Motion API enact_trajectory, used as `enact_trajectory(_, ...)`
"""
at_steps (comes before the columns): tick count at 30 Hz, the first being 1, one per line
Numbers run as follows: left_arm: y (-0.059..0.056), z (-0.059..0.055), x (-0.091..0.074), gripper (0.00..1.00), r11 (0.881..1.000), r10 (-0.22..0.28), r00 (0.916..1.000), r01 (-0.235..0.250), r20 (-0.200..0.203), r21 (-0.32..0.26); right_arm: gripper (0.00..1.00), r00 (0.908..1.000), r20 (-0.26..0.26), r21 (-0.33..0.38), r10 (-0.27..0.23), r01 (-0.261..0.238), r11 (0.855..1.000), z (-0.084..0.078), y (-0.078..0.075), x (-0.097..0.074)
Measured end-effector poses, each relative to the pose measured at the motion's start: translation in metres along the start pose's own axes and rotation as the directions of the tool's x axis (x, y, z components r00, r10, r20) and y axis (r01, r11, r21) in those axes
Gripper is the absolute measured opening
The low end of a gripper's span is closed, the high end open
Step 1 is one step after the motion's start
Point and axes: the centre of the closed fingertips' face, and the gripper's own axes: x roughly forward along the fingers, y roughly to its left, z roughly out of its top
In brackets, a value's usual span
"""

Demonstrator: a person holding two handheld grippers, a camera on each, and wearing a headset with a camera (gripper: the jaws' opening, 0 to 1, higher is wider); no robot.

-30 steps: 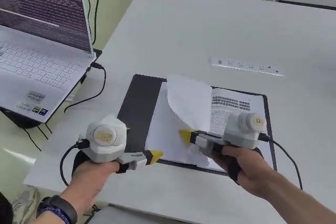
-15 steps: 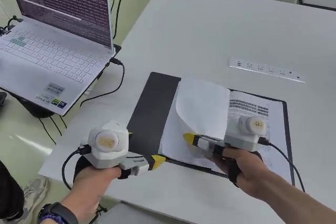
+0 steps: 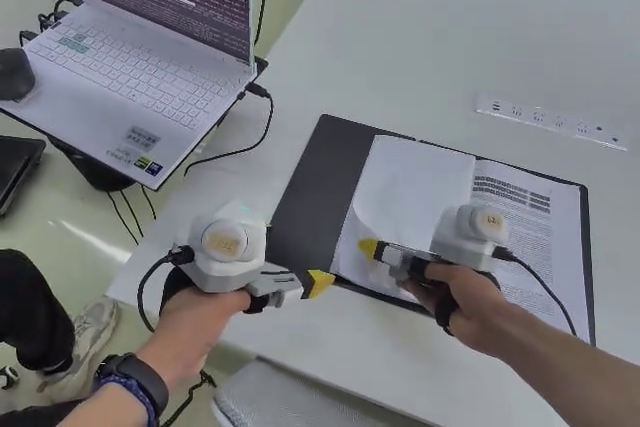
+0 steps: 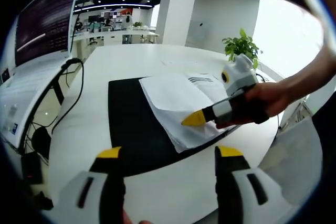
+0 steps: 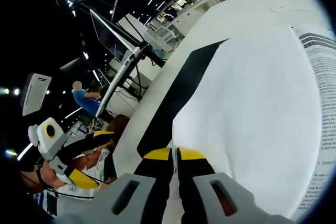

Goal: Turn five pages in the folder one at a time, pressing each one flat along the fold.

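A black folder (image 3: 315,187) lies open on the white table (image 3: 400,37). A white page (image 3: 410,197) bends over leftwards from the printed sheet (image 3: 540,237), low above the folder's black left side. My right gripper (image 3: 370,247) is shut on that page's lower edge; in its own view the yellow jaws (image 5: 176,155) meet over the white page (image 5: 247,103). My left gripper (image 3: 318,282) hovers at the table's near edge, just in front of the folder's corner, open and holding nothing (image 4: 169,153). From there the right gripper (image 4: 197,118) rests on the page (image 4: 168,90).
An open laptop (image 3: 150,57) stands left of the folder, with cables (image 3: 225,152) trailing off the table edge. A white power strip (image 3: 540,117) lies behind the folder. A dark mouse (image 3: 15,72) sits at far left. A person (image 5: 81,95) sits far off.
The page, curled up high a second ago, has come down leftwards and lies lower over the folder, still in the right gripper. The head camera has swung left. The left gripper has held its place.
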Motion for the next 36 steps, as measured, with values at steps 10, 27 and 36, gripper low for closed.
enact_trajectory(10, 0.008, -0.006, -0.003, 0.69, 1.000, 0.015, 0.9997, -0.015, -0.018, -0.014, 0.24, 0.9989, 0.009, 0.054, 0.046, -0.046, 0.997, -0.006, 0.007, 0.008)
enact_trajectory(27, -0.005, 0.017, 0.021, 0.61, 0.999, -0.029, 0.9994, 0.030, -0.016, 0.046, 0.43, 0.9832, 0.049, 0.083, 0.176, -0.179, 0.980, -0.005, 0.022, -0.018)
enact_trajectory(36, -0.023, 0.031, 0.046, 0.47, 0.989, -0.088, 0.9957, 0.091, -0.031, 0.113, 0.34, 0.9773, 0.162, 0.084, 0.136, -0.151, 0.985, 0.018, 0.006, -0.060)
